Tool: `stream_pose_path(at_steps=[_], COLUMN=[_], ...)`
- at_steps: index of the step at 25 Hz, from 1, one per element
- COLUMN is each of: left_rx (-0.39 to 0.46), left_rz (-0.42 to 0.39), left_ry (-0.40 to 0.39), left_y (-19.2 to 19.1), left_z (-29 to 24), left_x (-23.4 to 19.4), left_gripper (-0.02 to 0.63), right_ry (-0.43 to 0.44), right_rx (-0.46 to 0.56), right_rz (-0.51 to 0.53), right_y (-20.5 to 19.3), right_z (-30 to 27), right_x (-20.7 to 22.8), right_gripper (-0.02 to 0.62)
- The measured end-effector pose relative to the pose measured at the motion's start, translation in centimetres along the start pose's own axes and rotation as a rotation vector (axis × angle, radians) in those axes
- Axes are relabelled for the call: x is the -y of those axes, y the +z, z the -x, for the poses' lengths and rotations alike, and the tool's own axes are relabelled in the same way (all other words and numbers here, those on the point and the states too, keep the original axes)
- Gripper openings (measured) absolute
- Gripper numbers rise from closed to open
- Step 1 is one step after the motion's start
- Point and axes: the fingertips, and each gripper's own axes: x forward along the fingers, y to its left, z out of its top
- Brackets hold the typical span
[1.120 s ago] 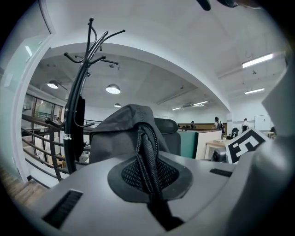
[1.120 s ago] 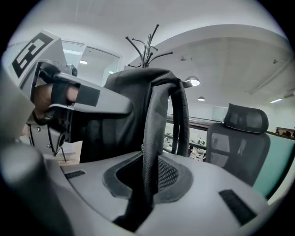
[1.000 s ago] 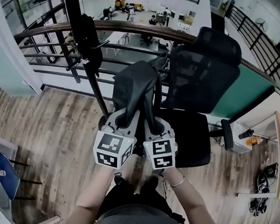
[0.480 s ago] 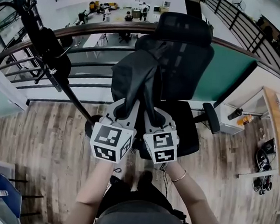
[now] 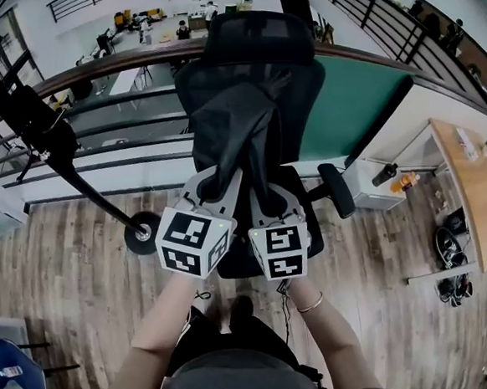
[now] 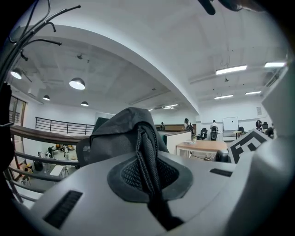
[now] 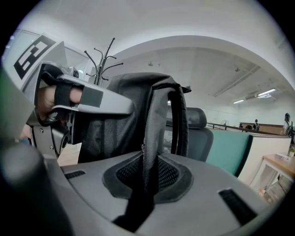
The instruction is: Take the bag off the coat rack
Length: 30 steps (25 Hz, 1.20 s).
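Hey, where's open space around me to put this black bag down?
Bare wood floor lies left of you, past the black coat rack's round base, and right, between the black mesh office chair and the wooden desk. Crowded: shoes beneath the desk. The chair seat sits under the black fabric bag, mostly hidden.

Bag (image 5: 231,138): black; strap (image 6: 146,159) in a mesh weave.
Left gripper (image 5: 217,187), right gripper (image 5: 264,195): light grey, black-and-white square markers.
Chair (image 5: 262,61): black mesh.
Floor (image 5: 62,259): brown wood-grain planks.
Panel (image 5: 352,97): teal.
Coat rack (image 5: 59,143): black.
Counter (image 5: 474,191): light wood.
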Motion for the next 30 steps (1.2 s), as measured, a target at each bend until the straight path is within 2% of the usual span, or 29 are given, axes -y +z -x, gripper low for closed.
stream_pose_path(at_steps=[12, 18, 30], left_rx=[-0.075, -0.132, -0.210], left_rz=[0.015, 0.017, 0.028], left_ry=[-0.112, -0.143, -0.166], left_y=[-3.5, -6.3, -12.0], left_z=[-10.2, -14.1, -19.5], left_x=[4.1, 4.5, 4.6], left_gripper=[0.026, 0.026, 0.026], right_ry=[-0.134, -0.185, -0.232], right_rx=[-0.063, -0.094, -0.177], right_rz=[-0.085, -0.142, -0.242], right_y=[-5.4, -8.9, -15.3], right_z=[-1.1, -2.9, -6.0], right_x=[10.0, 12.9, 16.6], right_gripper=[0.054, 0.054, 0.054])
